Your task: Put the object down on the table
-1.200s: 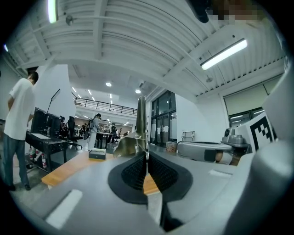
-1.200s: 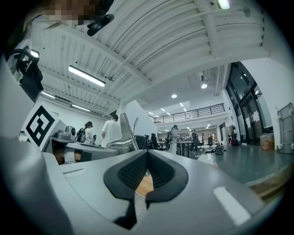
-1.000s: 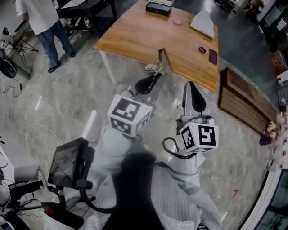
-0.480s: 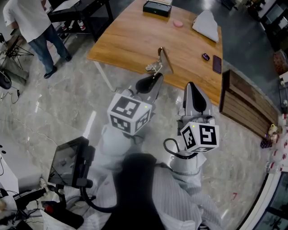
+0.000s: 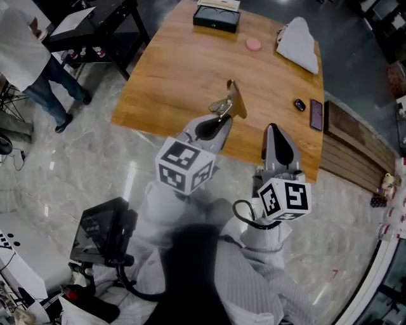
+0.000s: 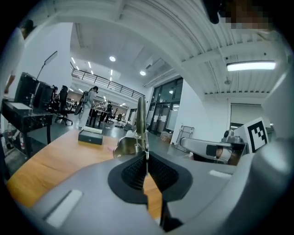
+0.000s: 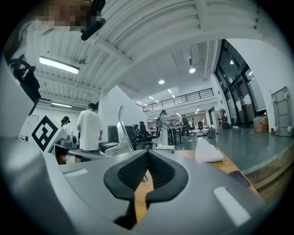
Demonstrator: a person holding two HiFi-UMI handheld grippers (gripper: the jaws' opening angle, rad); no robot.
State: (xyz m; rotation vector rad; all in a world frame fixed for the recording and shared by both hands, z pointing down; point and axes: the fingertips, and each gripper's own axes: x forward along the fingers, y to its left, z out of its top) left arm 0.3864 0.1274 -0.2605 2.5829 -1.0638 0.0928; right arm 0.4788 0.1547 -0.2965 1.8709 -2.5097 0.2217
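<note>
A metal spring clip (image 5: 229, 101) with a brass-coloured flat plate sticks out of my left gripper (image 5: 219, 120), which is shut on it. It hangs over the near part of the wooden table (image 5: 171, 70). In the left gripper view the clip (image 6: 140, 121) stands edge-on and upright between the dark pads, its silver spring part at the left. My right gripper (image 5: 274, 131) is held to the right over the table's near edge, shut, with nothing between its pads (image 7: 133, 172).
On the table's far side lie a black case (image 5: 217, 17), a pink disc (image 5: 254, 44) and a white cloth (image 5: 299, 41). A small dark object (image 5: 299, 105) and a phone (image 5: 317, 115) lie near the right edge. A person (image 5: 25, 57) stands far left.
Both grippers have come forward from above the floor to above the table's near edge, the left one carrying the clip along. Neither grip has changed.
</note>
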